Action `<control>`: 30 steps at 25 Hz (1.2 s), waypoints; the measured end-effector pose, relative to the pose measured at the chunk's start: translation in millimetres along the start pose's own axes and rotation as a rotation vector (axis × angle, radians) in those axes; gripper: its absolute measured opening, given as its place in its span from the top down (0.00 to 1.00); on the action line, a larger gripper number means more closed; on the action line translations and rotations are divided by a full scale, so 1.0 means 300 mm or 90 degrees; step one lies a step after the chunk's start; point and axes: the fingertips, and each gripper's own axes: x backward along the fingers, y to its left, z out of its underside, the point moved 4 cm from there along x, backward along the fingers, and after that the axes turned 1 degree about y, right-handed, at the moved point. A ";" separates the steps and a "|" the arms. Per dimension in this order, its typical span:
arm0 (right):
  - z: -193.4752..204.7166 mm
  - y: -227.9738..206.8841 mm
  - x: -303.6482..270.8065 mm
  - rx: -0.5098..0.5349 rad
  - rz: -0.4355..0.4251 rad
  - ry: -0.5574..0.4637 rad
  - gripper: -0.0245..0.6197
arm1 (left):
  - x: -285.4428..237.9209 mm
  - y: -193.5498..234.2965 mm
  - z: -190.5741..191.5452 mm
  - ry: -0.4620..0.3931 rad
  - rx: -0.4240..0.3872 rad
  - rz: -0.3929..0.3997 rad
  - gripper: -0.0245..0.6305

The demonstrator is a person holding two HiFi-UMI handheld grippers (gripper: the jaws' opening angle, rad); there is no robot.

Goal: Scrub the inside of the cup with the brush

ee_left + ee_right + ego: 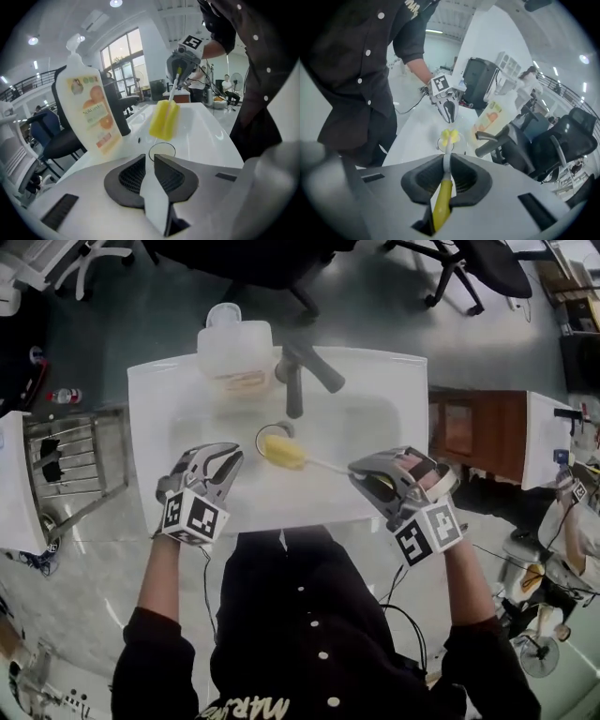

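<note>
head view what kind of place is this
Probably a lab or open office with a washing station: a white sink with a black faucet, and office chairs behind.

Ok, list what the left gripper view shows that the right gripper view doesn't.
Left gripper view only: the left gripper's own jaws, together and empty, and the right gripper seen head-on. Right gripper view only: the brush's yellow handle clamped in the right jaws. Both: the cup, the yellow brush head, the bottle, the white sink.
</note>
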 end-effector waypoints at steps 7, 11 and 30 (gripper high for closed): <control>0.017 -0.062 -0.157 0.119 -0.084 0.059 0.88 | -0.158 -0.017 0.146 0.076 -0.026 0.089 0.69; 0.010 -0.071 -0.209 0.201 -0.105 0.082 0.88 | -0.230 -0.029 0.183 0.093 -0.032 0.128 0.66; -0.021 -0.072 -0.325 0.606 -0.153 0.097 0.88 | -0.293 -0.043 0.198 0.064 -0.056 0.170 0.82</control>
